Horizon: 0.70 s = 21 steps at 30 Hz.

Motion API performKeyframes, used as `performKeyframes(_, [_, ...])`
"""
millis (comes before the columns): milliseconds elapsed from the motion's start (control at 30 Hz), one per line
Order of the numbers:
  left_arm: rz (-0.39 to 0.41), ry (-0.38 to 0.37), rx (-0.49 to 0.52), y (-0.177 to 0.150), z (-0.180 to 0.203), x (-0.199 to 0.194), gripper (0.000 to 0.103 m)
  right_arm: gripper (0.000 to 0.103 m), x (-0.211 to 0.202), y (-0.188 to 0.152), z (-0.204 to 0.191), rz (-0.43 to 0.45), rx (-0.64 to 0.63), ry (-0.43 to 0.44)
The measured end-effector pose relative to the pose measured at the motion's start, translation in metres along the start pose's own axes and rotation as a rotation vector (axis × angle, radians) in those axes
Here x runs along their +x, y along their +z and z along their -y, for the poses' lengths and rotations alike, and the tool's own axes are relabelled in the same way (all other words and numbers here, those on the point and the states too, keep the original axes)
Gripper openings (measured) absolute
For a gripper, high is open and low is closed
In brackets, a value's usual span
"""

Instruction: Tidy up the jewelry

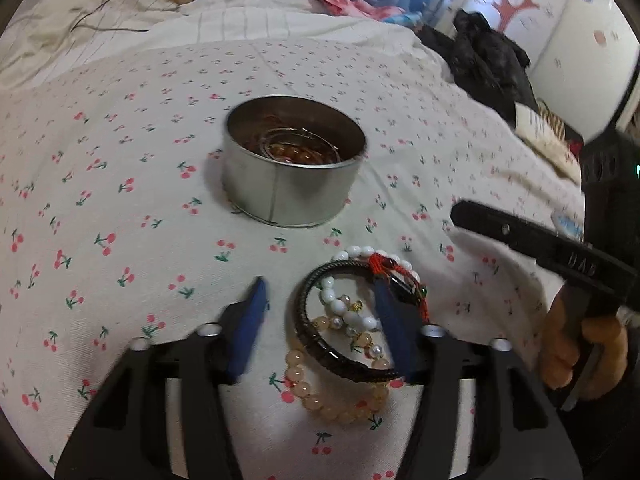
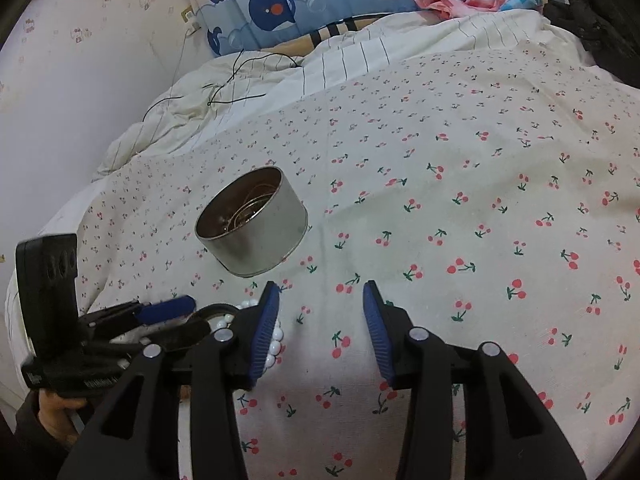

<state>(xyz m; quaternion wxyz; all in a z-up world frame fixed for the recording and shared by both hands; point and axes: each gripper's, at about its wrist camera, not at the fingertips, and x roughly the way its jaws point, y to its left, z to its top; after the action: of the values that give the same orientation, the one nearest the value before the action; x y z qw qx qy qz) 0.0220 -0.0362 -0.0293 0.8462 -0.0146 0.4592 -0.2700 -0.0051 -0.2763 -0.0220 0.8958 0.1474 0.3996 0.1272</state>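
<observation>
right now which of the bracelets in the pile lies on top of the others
The dark braided bangle with the red thread wrap. It rests over the white bead bracelet and the peach bead bracelet, its whole ring uncovered.

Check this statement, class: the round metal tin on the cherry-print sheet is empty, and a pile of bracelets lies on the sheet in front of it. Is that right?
Not quite. The round metal tin is not empty: the left wrist view shows thin wire bangles and some beads already inside it. The rest holds: the tin stands on the cherry-print sheet, and the pile of bracelets lies on the sheet in front of it.
</observation>
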Motion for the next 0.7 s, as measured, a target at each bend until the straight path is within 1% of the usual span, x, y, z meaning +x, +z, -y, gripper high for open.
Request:
performKeyframes(33, [-0.002, 0.001, 0.002, 0.0, 0.0, 0.0, 0.032, 0.046, 0.001, 0.0, 0.0, -0.002, 0.001, 0.001])
performKeyframes(67, [-0.003, 0.002, 0.005, 0.0, -0.001, 0.001, 0.025, 0.046, 0.002, 0.0, 0.0, -0.004, 0.002, 0.002])
performKeyframes(100, [-0.001, 0.005, 0.004, 0.0, -0.001, 0.001, 0.023, 0.046, 0.002, 0.0, 0.0, -0.005, 0.001, 0.003])
performKeyframes(133, [0.0, 0.01, 0.003, 0.001, -0.001, 0.001, 0.015, 0.047, 0.003, 0.0, -0.001, -0.007, -0.002, 0.003])
performKeyframes(167, [0.0, 0.018, 0.005, 0.001, -0.001, 0.001, 0.01, 0.047, 0.003, 0.0, -0.001, -0.008, -0.005, 0.004])
performKeyframes(267, [0.009, 0.012, 0.003, 0.002, -0.002, -0.004, 0.009, 0.047, 0.004, 0.0, -0.004, -0.008, -0.012, 0.009])
performKeyframes(333, [0.018, -0.008, -0.007, 0.004, -0.004, -0.008, 0.008, 0.047, 0.002, 0.0, -0.005, -0.001, -0.013, 0.021])
performKeyframes(400, [0.037, -0.041, -0.044, 0.007, -0.011, -0.016, 0.008, 0.047, 0.0, 0.001, -0.006, 0.006, -0.015, 0.037])
performKeyframes(533, [0.07, -0.062, -0.1, 0.013, -0.029, -0.032, 0.008, 0.047, -0.002, 0.0, -0.013, 0.005, -0.044, 0.09])
performKeyframes(633, [0.072, -0.014, -0.112, 0.016, -0.039, -0.037, 0.008, 0.047, 0.0, -0.003, -0.026, -0.003, -0.11, 0.082])
performKeyframes(700, [0.063, -0.005, -0.12, 0.016, -0.043, -0.039, 0.008, 0.047, 0.001, -0.006, -0.032, -0.007, -0.13, 0.107])
